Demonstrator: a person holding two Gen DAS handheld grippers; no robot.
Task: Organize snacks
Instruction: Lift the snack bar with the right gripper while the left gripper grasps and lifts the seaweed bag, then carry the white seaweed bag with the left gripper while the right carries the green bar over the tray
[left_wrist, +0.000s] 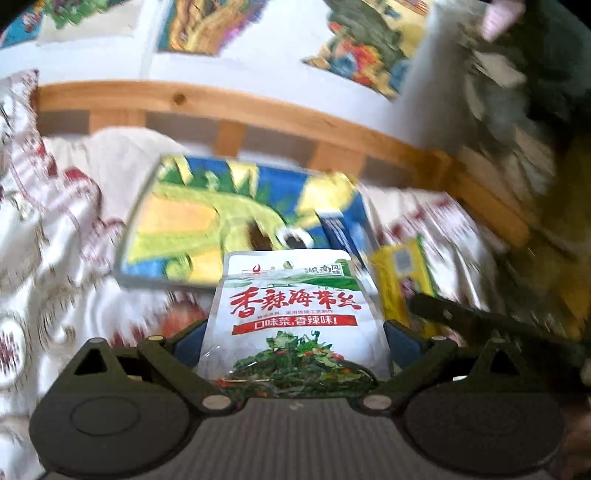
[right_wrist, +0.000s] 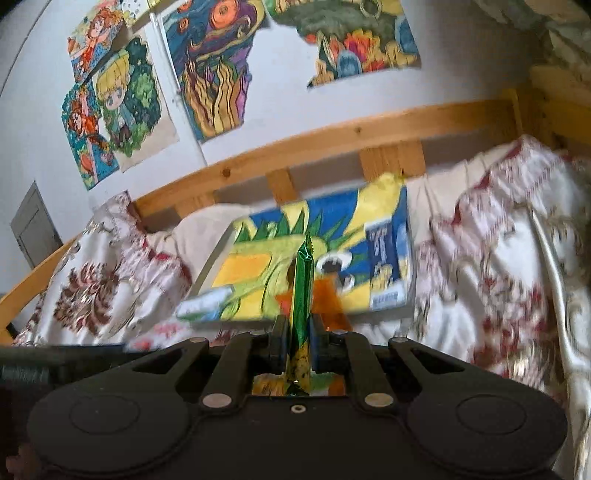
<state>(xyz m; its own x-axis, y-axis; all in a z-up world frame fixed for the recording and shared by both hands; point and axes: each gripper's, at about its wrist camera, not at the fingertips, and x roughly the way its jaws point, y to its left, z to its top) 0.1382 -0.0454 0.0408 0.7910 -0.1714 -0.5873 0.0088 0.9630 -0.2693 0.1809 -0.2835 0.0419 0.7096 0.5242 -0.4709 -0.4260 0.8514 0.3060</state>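
Left gripper (left_wrist: 295, 343) is up off the bed (left_wrist: 66, 258), jaws pinching a white seaweed snack pouch (left_wrist: 291, 314) by its lower sides, the pouch upright and facing the camera. Behind it, a big dinosaur-print board (left_wrist: 221, 218) lies across the middle of the bed, near the wooden rail (left_wrist: 221, 107), with a yellow packet (left_wrist: 402, 280) just off its right edge. Over to the right gripper (right_wrist: 298, 341): jaws pressed tight on a thin green foil snack stick (right_wrist: 303, 284), seen edge-on, pointing up over the board's near edge. An orange wrapper (right_wrist: 325, 295) sits blurred right behind it.
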